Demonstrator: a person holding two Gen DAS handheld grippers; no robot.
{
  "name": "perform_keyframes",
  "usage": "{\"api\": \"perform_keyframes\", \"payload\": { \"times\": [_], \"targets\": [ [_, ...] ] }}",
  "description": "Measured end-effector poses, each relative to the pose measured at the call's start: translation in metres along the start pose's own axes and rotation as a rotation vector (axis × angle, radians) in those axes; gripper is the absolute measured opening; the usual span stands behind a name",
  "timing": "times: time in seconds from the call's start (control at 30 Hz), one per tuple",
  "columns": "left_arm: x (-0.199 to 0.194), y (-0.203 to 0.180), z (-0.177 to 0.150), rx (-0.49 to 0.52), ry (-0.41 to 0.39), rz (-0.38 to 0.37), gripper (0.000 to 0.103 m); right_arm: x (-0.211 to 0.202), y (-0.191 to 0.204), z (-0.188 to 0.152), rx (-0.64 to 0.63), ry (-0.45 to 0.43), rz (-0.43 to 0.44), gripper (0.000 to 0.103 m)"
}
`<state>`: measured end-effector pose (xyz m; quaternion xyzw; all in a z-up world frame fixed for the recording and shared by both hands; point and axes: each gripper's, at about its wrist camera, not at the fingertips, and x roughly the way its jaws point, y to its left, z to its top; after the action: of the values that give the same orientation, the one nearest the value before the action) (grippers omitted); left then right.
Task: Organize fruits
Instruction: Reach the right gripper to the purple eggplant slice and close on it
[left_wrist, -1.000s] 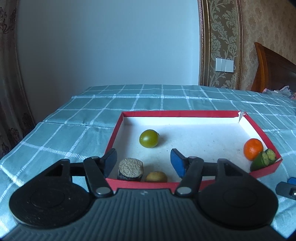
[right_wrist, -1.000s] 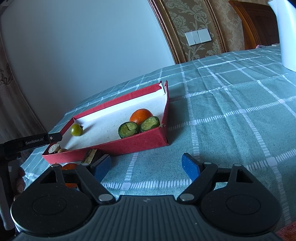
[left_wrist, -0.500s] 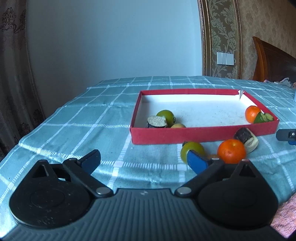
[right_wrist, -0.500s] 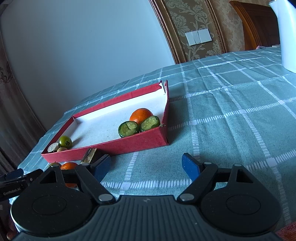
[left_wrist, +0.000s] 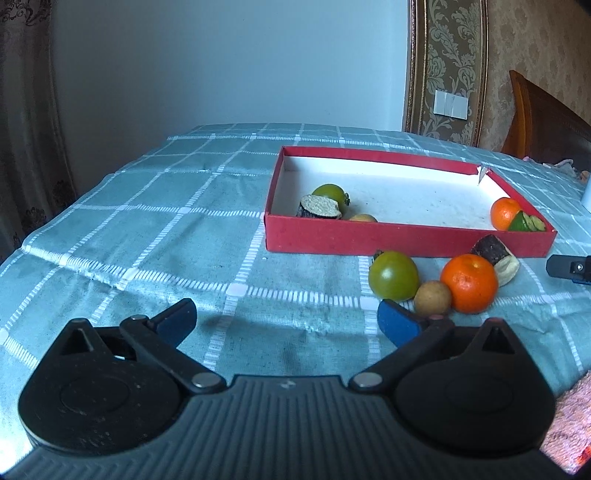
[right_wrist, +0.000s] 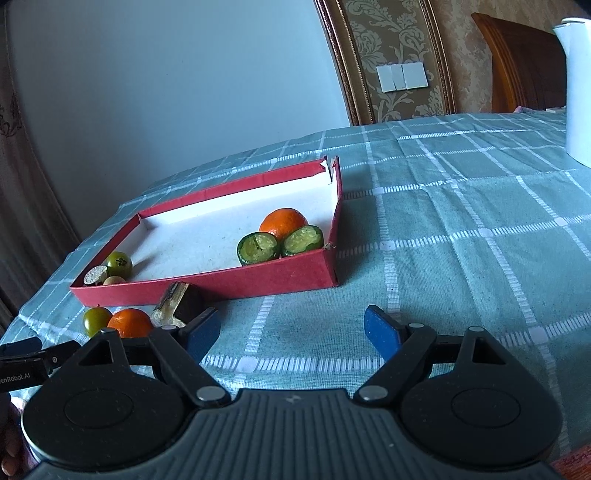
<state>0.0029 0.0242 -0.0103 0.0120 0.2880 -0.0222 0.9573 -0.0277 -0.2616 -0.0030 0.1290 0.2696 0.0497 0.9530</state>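
A red tray (left_wrist: 406, 242) with a white floor holds a green tomato (left_wrist: 330, 194), a dark cut piece (left_wrist: 319, 206), a small tan fruit (left_wrist: 364, 218), an orange (left_wrist: 504, 213) and green halves (right_wrist: 258, 249). On the cloth before it lie a green tomato (left_wrist: 393, 275), a tan ball (left_wrist: 432, 297), an orange (left_wrist: 469, 282) and a dark cut piece (left_wrist: 495, 254). My left gripper (left_wrist: 286, 315) hovers low to their left, its jaws opening with nothing between them. My right gripper (right_wrist: 291, 326) stands open and empty, right of the loose fruit.
A teal checked cloth (left_wrist: 166, 236) covers the table, whose left edge drops off by a curtain. A white jug (right_wrist: 576, 85) stands at the far right. A pink cloth (left_wrist: 569, 417) lies at the near right corner.
My left gripper pulled back from over the tray toward the near side, sank, and opened wide. The dark cut piece and tan fruit stay in the tray. The right gripper kept still.
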Motion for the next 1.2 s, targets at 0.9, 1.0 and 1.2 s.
{"api": "perform_keyframes", "payload": {
  "times": [0.9,1.0,1.2],
  "targets": [
    [0.0,0.008,0.001,-0.076,0.001,0.041,0.103,0.003,0.07,0.005,-0.145,-0.007,0.01,0.085],
    [0.0,0.009,0.001,-0.077,0.0,0.042,0.103,0.011,0.077,0.005,-0.159,0.002,-0.008,0.085],
    [0.0,0.009,0.001,-0.079,0.0,0.037,0.103,0.022,0.082,0.003,-0.161,0.01,-0.036,0.083]
  ]
}}
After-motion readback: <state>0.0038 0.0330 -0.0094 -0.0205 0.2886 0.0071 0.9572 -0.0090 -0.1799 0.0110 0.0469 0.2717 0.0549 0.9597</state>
